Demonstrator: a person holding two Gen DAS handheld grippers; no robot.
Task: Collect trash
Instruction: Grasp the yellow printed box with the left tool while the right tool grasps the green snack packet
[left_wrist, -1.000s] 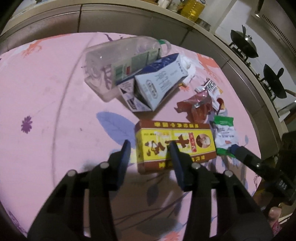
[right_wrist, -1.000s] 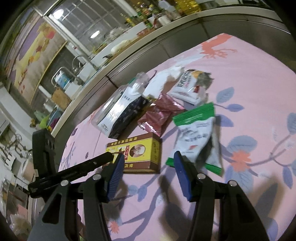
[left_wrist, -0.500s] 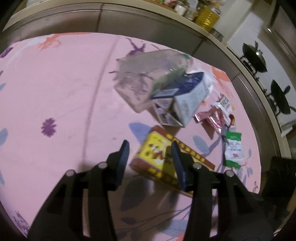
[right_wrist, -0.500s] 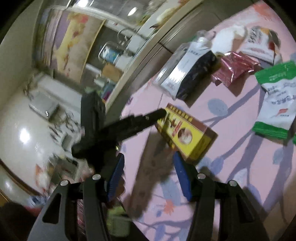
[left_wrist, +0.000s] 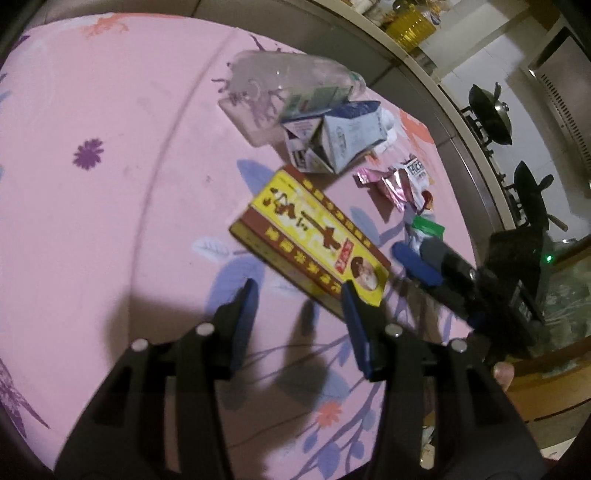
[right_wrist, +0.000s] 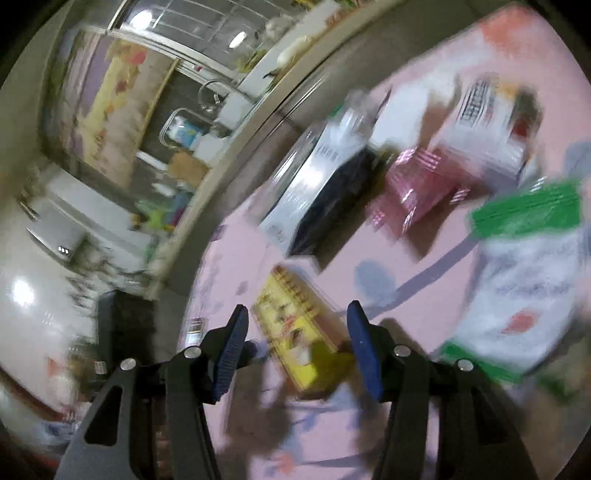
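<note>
My left tool (left_wrist: 297, 310) hangs over the pink flowered worktop (left_wrist: 110, 155) with its fingers apart and nothing between them; its right finger overlaps the near corner of the yellow-and-red box (left_wrist: 310, 236) in this view, but I cannot tell whether it touches. My right tool (right_wrist: 295, 332) is also spread apart and empty, and the same box (right_wrist: 299, 332) sits in the gap ahead of it, though that view is smeared with blur. The box lies flat and slantwise in the middle of the worktop. I judge it a light cardboard carton, stiff along its edges but likely to cave if squeezed across the broad face, so I would take it across its narrow width, on the two long side walls near one end. Beyond it lies the rest of the trash: a clear plastic bottle (left_wrist: 280, 92) on its side, round and slick and apt to roll, best pinched at the neck; a crumpled blue-and-white carton (left_wrist: 343, 136) leaning against the bottle, soft and already folded, so any ridge will do; a pink foil wrapper (left_wrist: 391, 184) and a green-and-white packet (right_wrist: 532, 266), both limp, thin and slippery, which want a pinch on a raised crease rather than a flat edge. A white snack packet (right_wrist: 484, 125) lies at the far side, just beside the pink foil.
</note>
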